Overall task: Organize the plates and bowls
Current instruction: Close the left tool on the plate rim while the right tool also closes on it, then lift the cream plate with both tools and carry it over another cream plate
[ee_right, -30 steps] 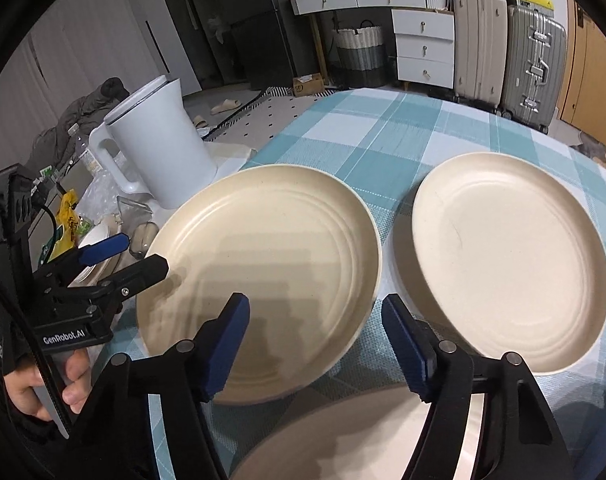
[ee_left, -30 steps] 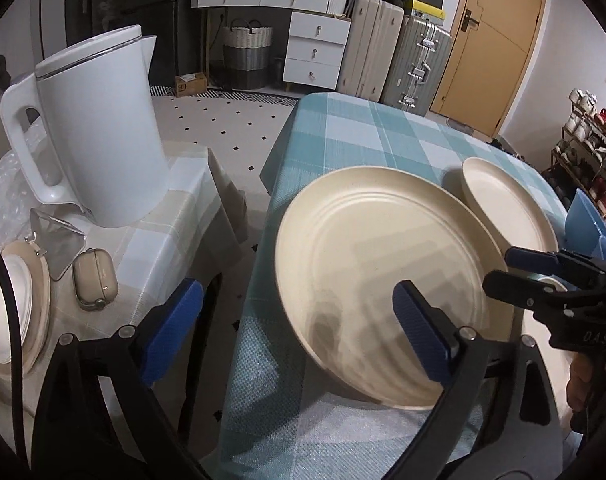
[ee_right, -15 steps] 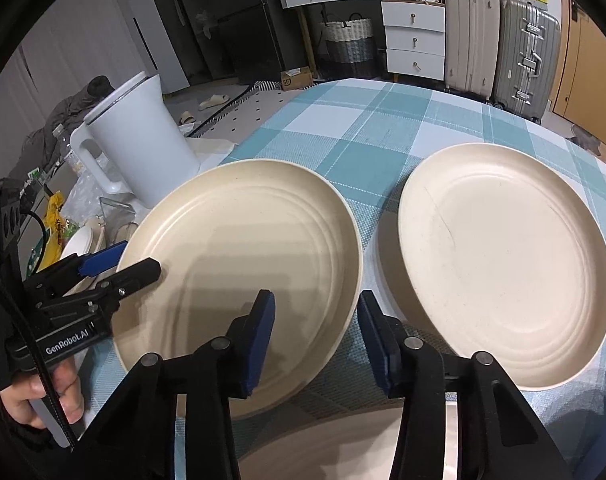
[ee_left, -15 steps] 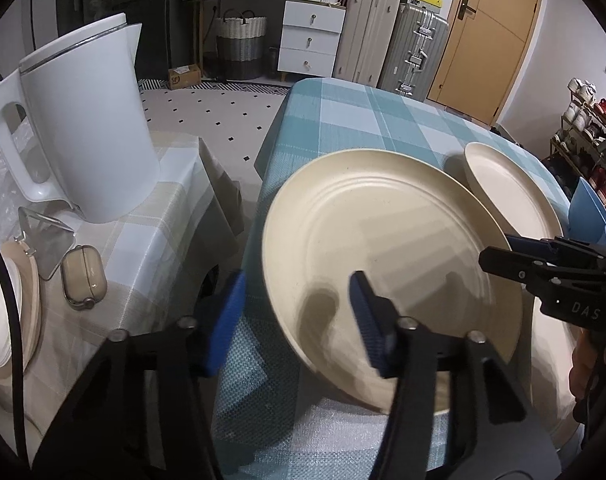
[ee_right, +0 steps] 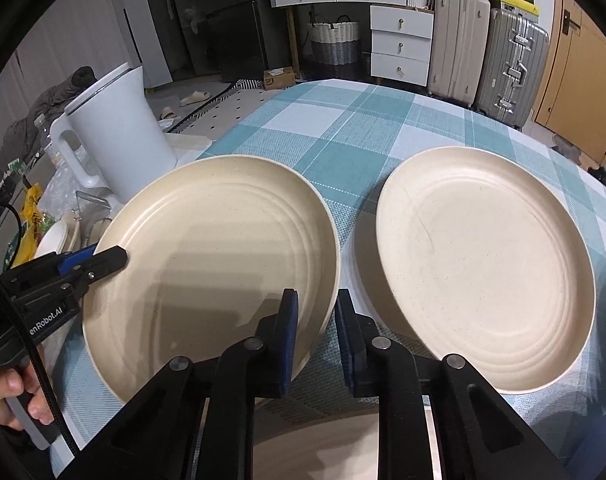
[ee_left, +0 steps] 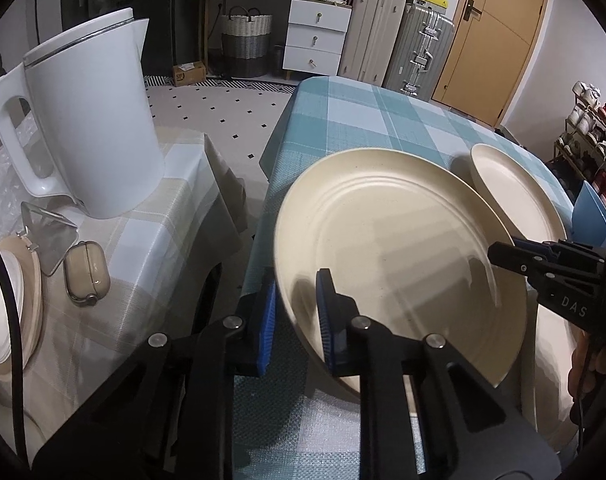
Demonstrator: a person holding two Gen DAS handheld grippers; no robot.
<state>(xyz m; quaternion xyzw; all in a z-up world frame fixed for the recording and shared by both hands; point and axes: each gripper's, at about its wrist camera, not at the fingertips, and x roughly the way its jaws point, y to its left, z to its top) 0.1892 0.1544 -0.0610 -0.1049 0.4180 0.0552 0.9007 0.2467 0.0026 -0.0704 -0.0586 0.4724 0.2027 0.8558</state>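
While both claws pinch it, the big round cream plate w/ ring grooves (ee_right: 211, 264) sits tipped up on the bench w/ the teal and white checked cloth (ee_right: 343, 136). Left claw (ee_left: 293, 320) has just been closing & now grips the plate's near left rim, one blue pad (ee_left: 267, 324) under the rim & one on top. Right claw (ee_right: 315, 334) has just been closing too & grips the same plate's near right rim, pads on both sides. A 2nd round cream plate (ee_right: 483, 272) lies just beside it on the right, not held. Part of a 3rd cream plate (ee_right: 335, 448) peeks out at the near edge. A tall white plastic kettle (ee_left: 91, 128) stands on a small side bench w/ a beige checked cloth (ee_left: 143, 248), off to the left.
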